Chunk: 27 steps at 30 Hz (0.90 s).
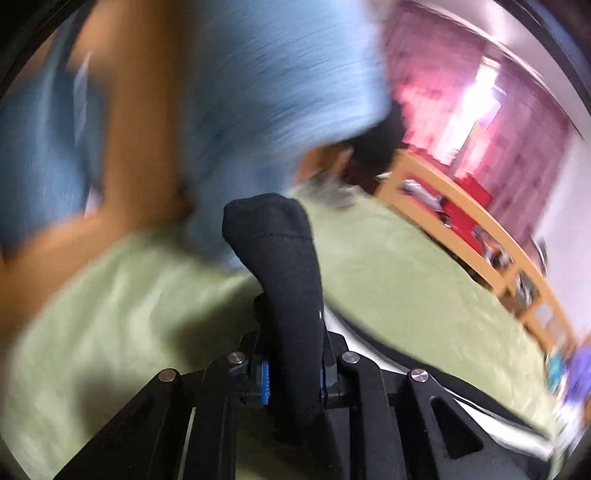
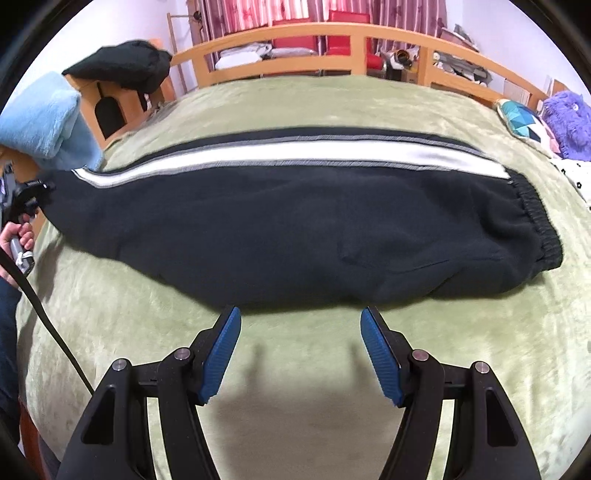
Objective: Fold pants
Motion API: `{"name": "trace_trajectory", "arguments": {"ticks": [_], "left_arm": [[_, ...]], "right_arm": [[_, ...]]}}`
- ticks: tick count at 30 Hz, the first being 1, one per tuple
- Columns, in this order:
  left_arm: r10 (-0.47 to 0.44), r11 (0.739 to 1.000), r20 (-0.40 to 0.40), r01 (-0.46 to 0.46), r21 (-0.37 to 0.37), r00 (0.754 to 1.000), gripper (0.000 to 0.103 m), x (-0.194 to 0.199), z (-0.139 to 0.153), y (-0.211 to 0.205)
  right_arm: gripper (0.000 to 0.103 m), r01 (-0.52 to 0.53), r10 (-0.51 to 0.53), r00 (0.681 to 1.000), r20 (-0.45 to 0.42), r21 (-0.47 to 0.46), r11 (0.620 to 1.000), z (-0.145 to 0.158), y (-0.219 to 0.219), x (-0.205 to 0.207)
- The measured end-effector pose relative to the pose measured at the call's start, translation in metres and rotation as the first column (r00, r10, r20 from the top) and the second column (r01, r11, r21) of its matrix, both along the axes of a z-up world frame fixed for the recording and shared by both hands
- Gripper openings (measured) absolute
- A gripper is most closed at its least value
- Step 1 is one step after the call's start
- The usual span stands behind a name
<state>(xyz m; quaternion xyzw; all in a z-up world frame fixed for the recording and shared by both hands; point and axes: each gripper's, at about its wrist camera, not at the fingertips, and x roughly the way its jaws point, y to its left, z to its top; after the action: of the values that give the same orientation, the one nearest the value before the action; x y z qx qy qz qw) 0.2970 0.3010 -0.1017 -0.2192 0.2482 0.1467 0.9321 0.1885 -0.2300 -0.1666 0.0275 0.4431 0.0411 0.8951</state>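
The pants (image 2: 280,229) are lying flat along the green bed (image 2: 314,424), waistband to the right. The left gripper (image 1: 295,373) is clamping a bunch of black cuff fabric between nearly closed jaws. The right gripper (image 2: 301,354) is hovering half open and empty at the near edge. The fleece looks soft, limp and light; grip hems and waistband, where fabric is thickest.

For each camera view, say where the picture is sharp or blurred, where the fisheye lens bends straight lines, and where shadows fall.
Left wrist view: heavy motion blur smears the blue towel and green blanket; only the black pants fabric in the left gripper is sharp. Right wrist view: mostly crisp; the wooden bed rail bows; the open right gripper casts soft shadows onto the blanket.
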Motion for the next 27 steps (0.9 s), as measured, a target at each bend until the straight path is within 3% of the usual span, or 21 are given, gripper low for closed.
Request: {"name": "trace_trajectory", "arguments": {"ticks": [3,6,8,11,13,15,16,17,19,21,22,24,26,27], "left_arm": [[-0.122,0.986,0.042,0.116,0.123,0.992,0.016,0.001,0.046,-0.066],[-0.257,0.938,0.045,0.237,0.254,0.965,0.016,0.002,0.081,-0.149],[-0.343,0.879,0.036,0.307,0.364,0.939,0.015,-0.001,0.097,-0.211],[-0.503,0.734,-0.05,0.456,0.503,0.863,0.015,-0.009,0.092,-0.321],[-0.549,0.67,-0.155,0.543,0.507,0.822,0.015,-0.01,0.068,-0.377],[-0.574,0.639,-0.237,0.609,0.47,0.784,0.015,-0.013,0.033,-0.418],[-0.583,0.635,-0.287,0.647,0.423,0.76,0.015,-0.011,0.007,-0.436],[-0.585,0.648,-0.325,0.67,0.364,0.743,0.016,-0.008,-0.011,-0.444],[-0.589,0.681,-0.44,0.709,0.181,0.678,0.016,0.007,-0.059,-0.452],[-0.58,0.693,-0.419,0.694,0.197,0.698,0.018,0.0,-0.071,-0.455],[-0.59,0.684,-0.394,0.696,0.219,0.704,0.026,-0.01,-0.067,-0.455],[-0.634,0.662,-0.375,0.725,0.19,0.677,0.046,-0.025,-0.053,-0.449],[-0.67,0.655,-0.322,0.737,0.168,0.669,0.075,-0.045,-0.035,-0.435],[-0.68,0.657,-0.281,0.733,0.177,0.677,0.077,-0.057,-0.021,-0.423]], "right_arm": [[0.067,0.024,-0.024,0.999,0.026,-0.001,1.0,0.01,-0.02,0.0],[0.067,0.046,-0.047,0.998,0.051,0.012,0.999,0.02,-0.045,-0.007],[0.067,0.052,-0.053,0.997,0.064,0.021,0.998,0.026,-0.059,-0.013],[0.067,0.062,-0.063,0.995,0.072,0.019,0.998,0.03,-0.077,-0.023],[0.067,0.063,-0.064,0.995,0.08,0.016,0.998,0.03,-0.088,-0.031],[0.067,0.067,-0.068,0.994,0.081,0.021,0.998,0.029,-0.098,-0.037],[0.067,0.073,-0.075,0.994,0.08,0.026,0.997,0.028,-0.103,-0.039],[0.067,0.079,-0.081,0.994,0.076,0.029,0.996,0.028,-0.108,-0.04],[0.067,0.09,-0.092,0.994,0.064,0.039,0.995,0.026,-0.119,-0.044],[0.067,0.098,-0.1,0.993,0.059,0.041,0.994,0.026,-0.126,-0.044],[0.067,0.098,-0.1,0.993,0.059,0.041,0.994,0.027,-0.129,-0.044],[0.067,0.098,-0.101,0.993,0.067,0.041,0.994,0.027,-0.131,-0.044],[0.067,0.092,-0.096,0.993,0.07,0.059,0.994,0.027,-0.131,-0.037],[0.067,0.079,-0.085,0.994,0.07,0.08,0.994,0.027,-0.128,-0.032]]}}
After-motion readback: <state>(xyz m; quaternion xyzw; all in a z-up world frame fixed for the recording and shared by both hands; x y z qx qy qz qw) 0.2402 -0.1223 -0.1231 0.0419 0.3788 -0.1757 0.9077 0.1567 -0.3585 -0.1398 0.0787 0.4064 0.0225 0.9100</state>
